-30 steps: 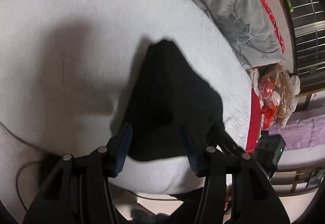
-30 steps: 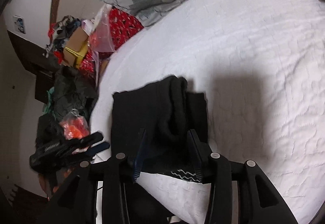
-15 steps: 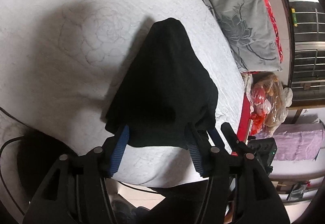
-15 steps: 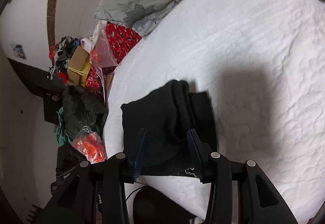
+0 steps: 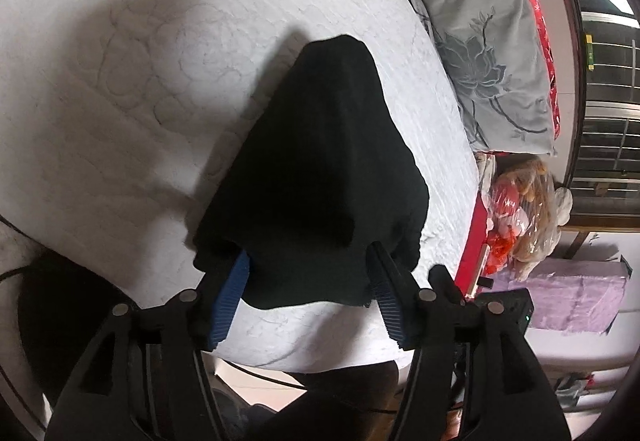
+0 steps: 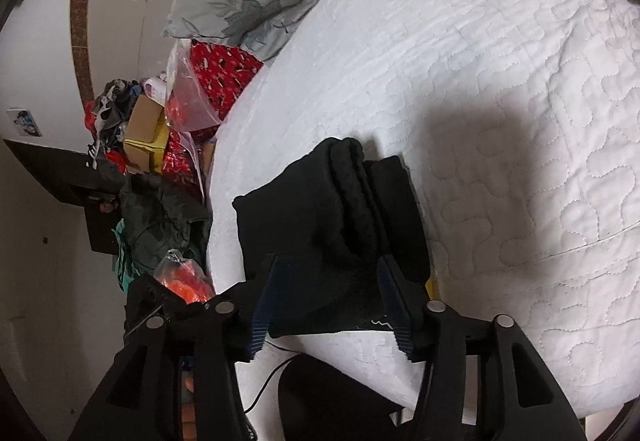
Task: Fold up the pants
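Black pants point(image 5: 320, 169): folded into a compact bundle, lying on the white quilted bed point(image 5: 120, 121) near its lower edge. In the left wrist view the bundle fills the centre of the frame, tapering toward the upper middle; in the right wrist view point(image 6: 332, 225) it sits at lower centre, a thick rolled fold running up its middle and a white zigzag mark at its near hem.

Left gripper point(image 5: 308, 281): jaws moderately wide and just been opening. The near hem of the pants lies between the blue pads point(image 5: 228, 291); the cloth overlaps both fingertips in the picture, but no pinch shows.

Right gripper point(image 6: 332, 301): jaws moderately wide and just been opening. The near edge of the bundle sits between the pads, the rolled fold rising from between them; the pads do not press the cloth.

Grey floral pillow point(image 5: 480, 41): upper right of the left view, at the bed's far side.

Clutter of bags and boxes point(image 6: 152, 145): left of the right view, beside the bed.
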